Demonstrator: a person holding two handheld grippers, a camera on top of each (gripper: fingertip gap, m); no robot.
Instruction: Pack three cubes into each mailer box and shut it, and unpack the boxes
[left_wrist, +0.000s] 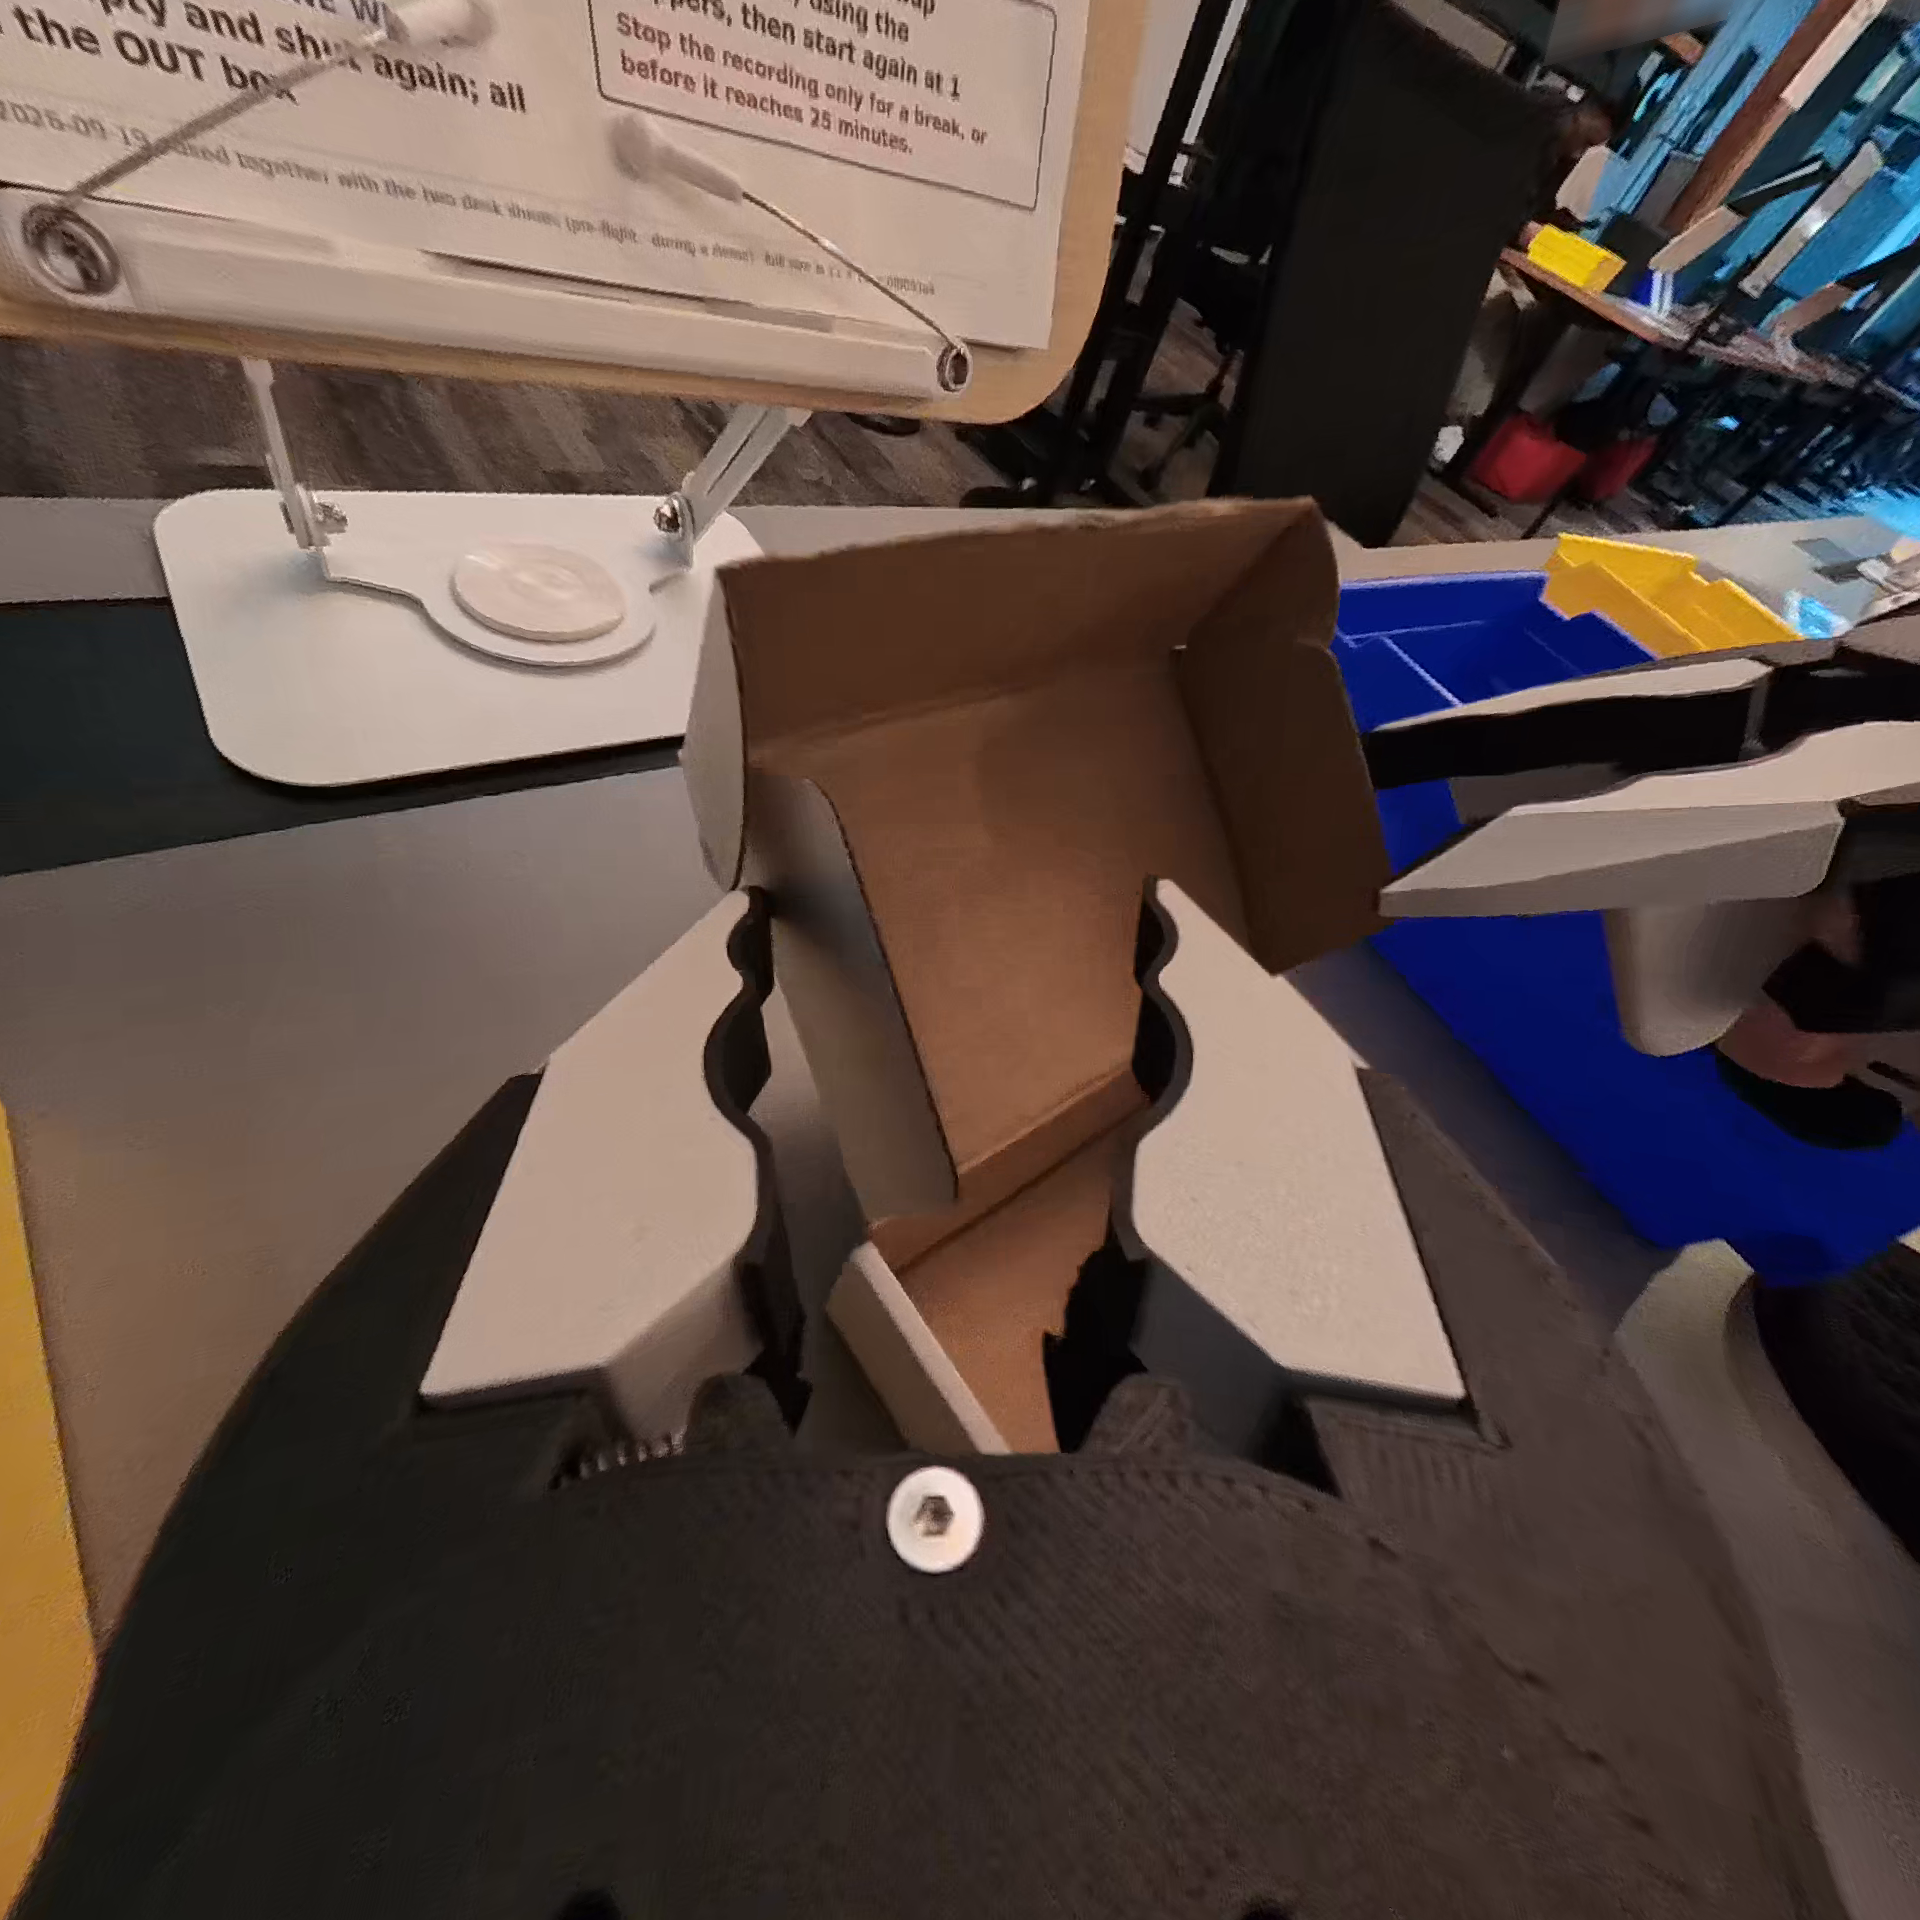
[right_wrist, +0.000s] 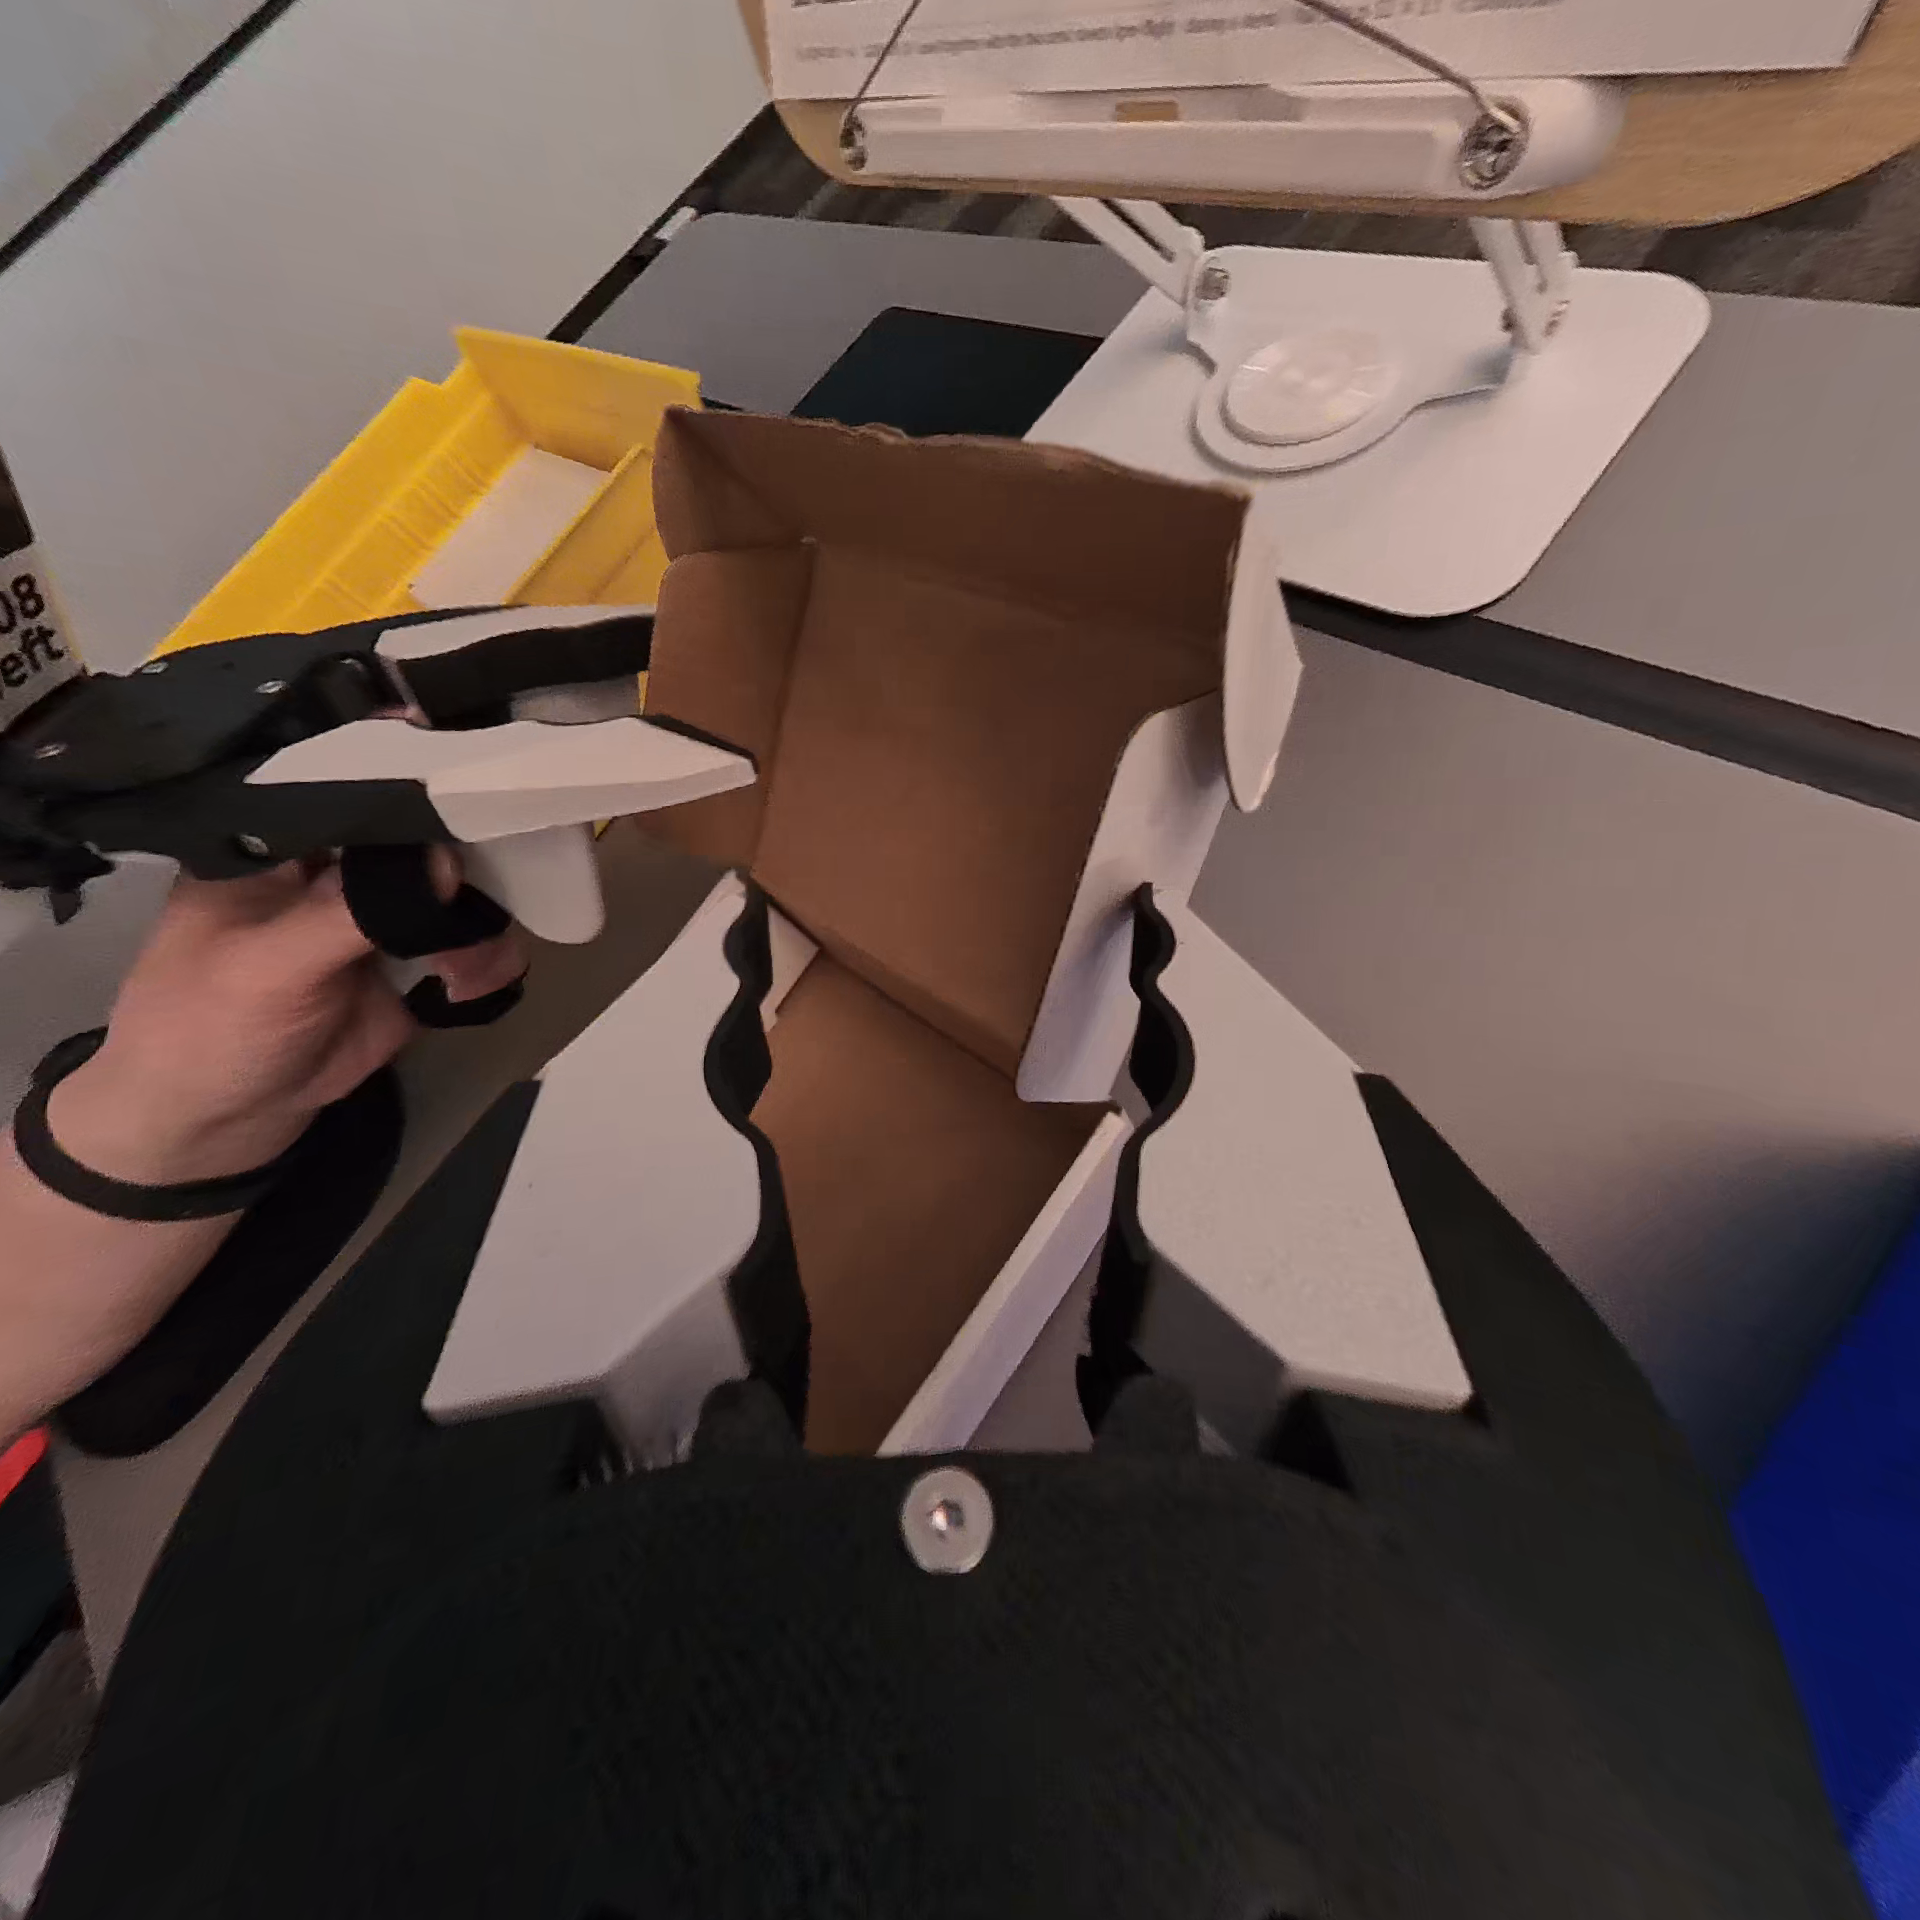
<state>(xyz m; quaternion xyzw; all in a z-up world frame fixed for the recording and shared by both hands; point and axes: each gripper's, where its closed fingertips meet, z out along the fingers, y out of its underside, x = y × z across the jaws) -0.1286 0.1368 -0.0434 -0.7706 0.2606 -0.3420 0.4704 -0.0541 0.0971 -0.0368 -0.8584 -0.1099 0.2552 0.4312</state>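
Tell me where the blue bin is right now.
In the left wrist view, the blue bin sits on the table at right, behind the open mailer box, under the right gripper.

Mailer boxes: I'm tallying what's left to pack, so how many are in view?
1. An open mailer box is held up above the table, with the left tool and the right tool each gripping one side. Others may sit outside both views.

An open mailer box (left_wrist: 997, 831) sits between both grippers – the left gripper (right_wrist: 686, 717) at its left flap, the right gripper (left_wrist: 1382, 821) at its right – with a document stand (left_wrist: 457, 623) farther back on the table (left_wrist: 312, 987).
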